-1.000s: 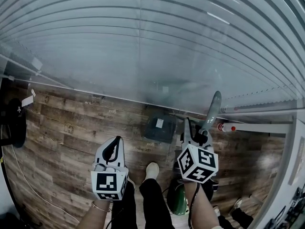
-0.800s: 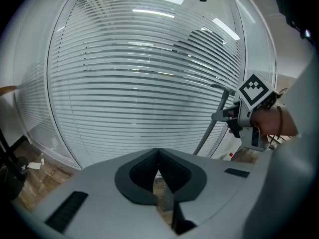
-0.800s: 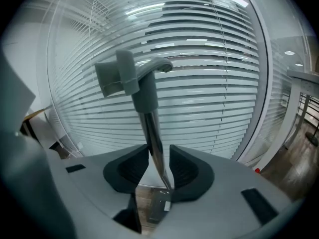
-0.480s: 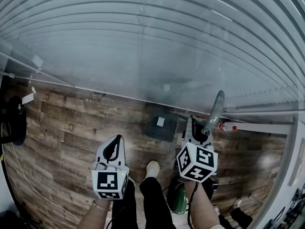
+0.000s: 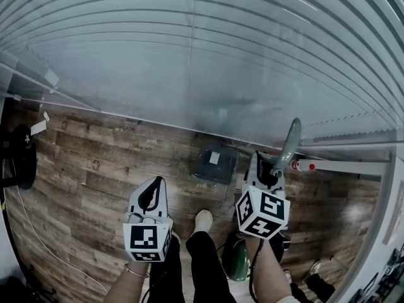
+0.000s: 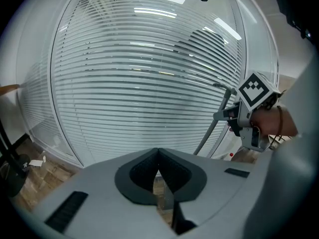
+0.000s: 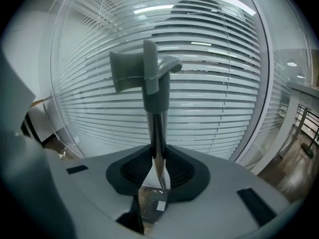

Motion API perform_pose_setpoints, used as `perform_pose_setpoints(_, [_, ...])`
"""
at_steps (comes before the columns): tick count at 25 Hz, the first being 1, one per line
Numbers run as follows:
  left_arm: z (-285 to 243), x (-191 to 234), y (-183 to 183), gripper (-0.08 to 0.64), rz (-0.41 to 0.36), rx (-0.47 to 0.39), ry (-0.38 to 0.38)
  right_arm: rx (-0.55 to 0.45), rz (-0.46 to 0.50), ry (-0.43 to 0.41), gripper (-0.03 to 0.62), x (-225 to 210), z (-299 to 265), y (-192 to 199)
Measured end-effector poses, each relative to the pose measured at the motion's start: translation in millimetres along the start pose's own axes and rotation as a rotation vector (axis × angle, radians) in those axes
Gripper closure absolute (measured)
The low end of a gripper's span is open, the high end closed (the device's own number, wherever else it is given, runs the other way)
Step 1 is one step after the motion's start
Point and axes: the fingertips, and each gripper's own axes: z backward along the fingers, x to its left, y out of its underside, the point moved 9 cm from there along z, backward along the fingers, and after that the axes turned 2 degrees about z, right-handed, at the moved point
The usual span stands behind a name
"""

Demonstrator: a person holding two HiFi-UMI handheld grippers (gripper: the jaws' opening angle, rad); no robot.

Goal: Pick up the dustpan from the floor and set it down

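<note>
Two grippers hang over the wood floor (image 5: 95,169). The right gripper (image 7: 158,156) has its fingers closing on the thin shiny shaft of the dustpan (image 7: 158,128). Its grey grip (image 5: 291,136) rises toward one o'clock. Its dark square pan (image 5: 213,166), with a white label, stands on the floor at ten o'clock. The left gripper (image 6: 158,153) has its fingers together, with nothing between them.

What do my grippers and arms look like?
The left gripper and right gripper are light grey shells with dark ribbed pads in the jaws. Each carries a white cube printed with black square markers. A black cable trails from the right one, whose jaws are closing on the dustpan handle. No sleeves show; a thin bracelet circles the left wrist.
</note>
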Motion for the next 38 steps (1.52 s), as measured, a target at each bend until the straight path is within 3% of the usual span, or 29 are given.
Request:
perform_pose_setpoints(11, [20, -14, -8, 0.543, -0.003, -0.015, 0.002, 0.0, 0.015, -0.022, 0.494, 8, 31, 5])
perform_pose_setpoints(17, [39, -14, -25, 0.543, -0.001, -0.044, -0.006, -0.042, 0.018, -0.046, 0.494, 24, 64, -12])
perform_pose_setpoints(26, [105, -33, -114, 0.543, 0.013, -0.157, -0.033, -0.095, 0.023, -0.093, 0.494, 28, 137, -92])
perform_pose_setpoints(38, [158, -63, -230, 0.543, -0.069, -0.33, 0.014, -0.233, 0.076, -0.126, 0.494, 4, 221, -203])
